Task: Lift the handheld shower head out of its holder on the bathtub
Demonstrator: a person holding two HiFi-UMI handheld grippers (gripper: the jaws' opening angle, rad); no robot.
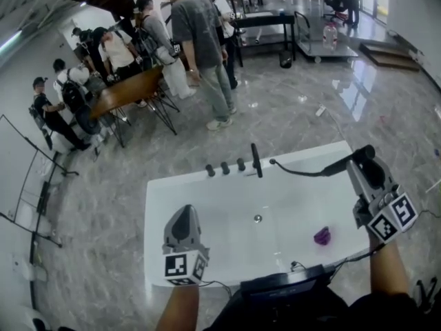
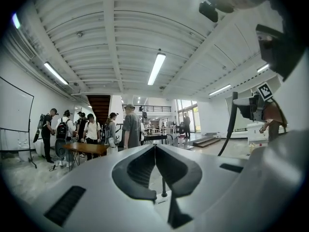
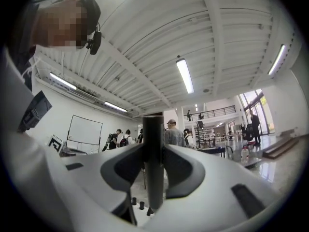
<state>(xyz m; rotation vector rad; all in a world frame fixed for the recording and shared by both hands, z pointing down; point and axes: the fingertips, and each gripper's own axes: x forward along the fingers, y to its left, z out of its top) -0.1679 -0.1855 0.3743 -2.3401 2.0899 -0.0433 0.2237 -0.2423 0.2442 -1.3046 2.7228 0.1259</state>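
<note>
Bathtub (image 1: 157, 205): white, rectangular, seen from above, long side across the head view.
Far rim fittings: three black knobs (image 1: 225, 167) in a row left of middle; a taller black upright fitting (image 1: 256, 160) just right of them.
Handheld shower head (image 1: 342, 164): dark, held up over the far right corner of the bathtub, apart from the upright fitting; no telling which fitting is its holder.
Hose (image 1: 296, 172): thin and dark, running from the shower head leftward along the far rim to a point just right of the upright fitting.
Right gripper (image 1: 364, 160): at the far right corner, pointing roughly level; jaws pinching the shower head's dark handle (image 3: 154, 168), which stands upright between the pads in the right gripper view, with the knobs small below it.
Left gripper (image 1: 185, 212): over the near rim left of middle, pointing across the tub toward the far rim; jaws pressed together at the tips, nothing between them.
Drain (image 1: 258, 218): small metal disc in the middle of the tub floor.
Purple object (image 1: 322, 236): small, on the tub floor toward the near right corner; kind unclear.
Beyond the far rim: glossy marble floor; a group of people (image 1: 200, 40) standing by a wooden folding table (image 1: 131, 88).
</note>
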